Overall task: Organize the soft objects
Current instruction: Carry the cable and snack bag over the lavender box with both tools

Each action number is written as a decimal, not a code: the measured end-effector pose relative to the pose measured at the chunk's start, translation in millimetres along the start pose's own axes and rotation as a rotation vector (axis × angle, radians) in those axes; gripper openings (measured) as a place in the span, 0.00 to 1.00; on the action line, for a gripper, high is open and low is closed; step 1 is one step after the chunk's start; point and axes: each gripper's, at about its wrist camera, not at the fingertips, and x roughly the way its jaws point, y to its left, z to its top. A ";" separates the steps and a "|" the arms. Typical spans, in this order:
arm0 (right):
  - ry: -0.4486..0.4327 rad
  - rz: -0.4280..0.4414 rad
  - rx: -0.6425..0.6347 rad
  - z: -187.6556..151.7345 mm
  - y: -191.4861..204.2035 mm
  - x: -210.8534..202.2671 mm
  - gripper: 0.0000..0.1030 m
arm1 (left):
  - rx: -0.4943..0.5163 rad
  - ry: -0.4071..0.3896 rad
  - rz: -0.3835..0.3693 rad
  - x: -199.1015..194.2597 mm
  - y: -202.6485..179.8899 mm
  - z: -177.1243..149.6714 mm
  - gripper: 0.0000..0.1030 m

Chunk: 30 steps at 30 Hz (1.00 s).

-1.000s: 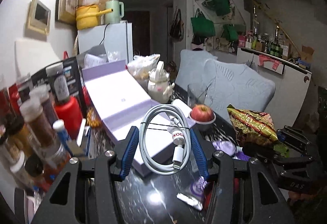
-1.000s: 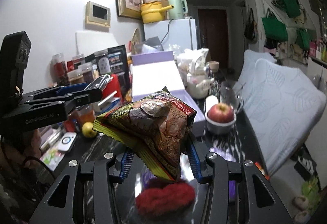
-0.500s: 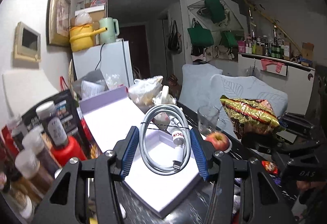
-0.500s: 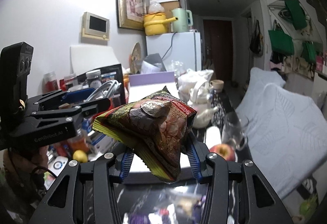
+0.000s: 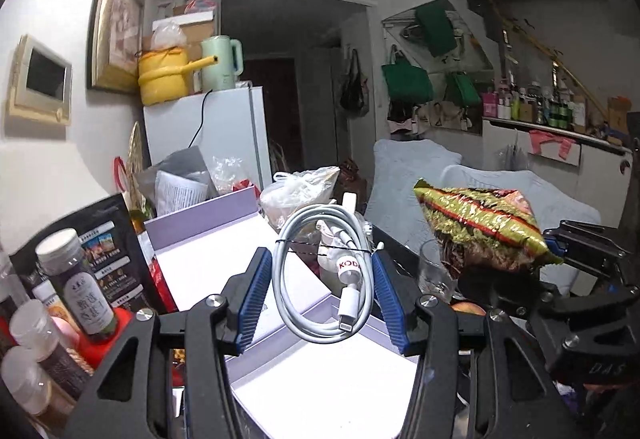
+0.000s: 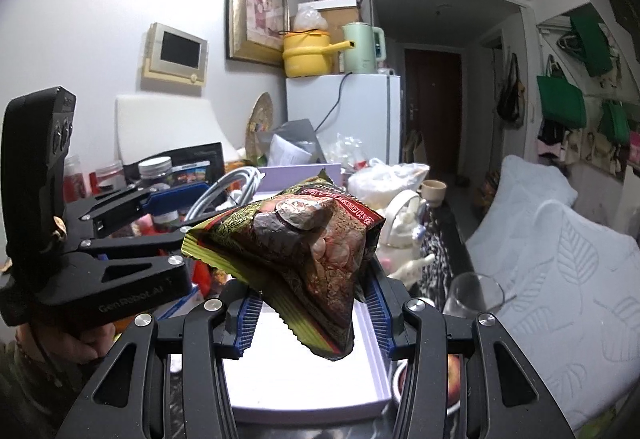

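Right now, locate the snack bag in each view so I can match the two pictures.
Left wrist: snack bag at right of centre, held up by the right claw.
Right wrist: snack bag at centre, between the claw's blue pads.
Shared landmark: yellow pot on the white fridge.

A dark, marble-patterned table [image 6: 442, 239] carries a crowd of things. An open lavender box [image 6: 304, 375] lies on it, with jars [image 5: 78, 287] packed at the wall side. On the other side stand a clear glass [image 6: 472, 297], a white teapot [image 6: 402, 223] and an apple in a small dish [image 6: 450, 387].
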 end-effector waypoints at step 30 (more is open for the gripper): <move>0.318 0.043 0.087 -14.6 -15.0 141.8 0.45 | -0.037 0.310 0.156 130.0 38.8 -44.1 0.50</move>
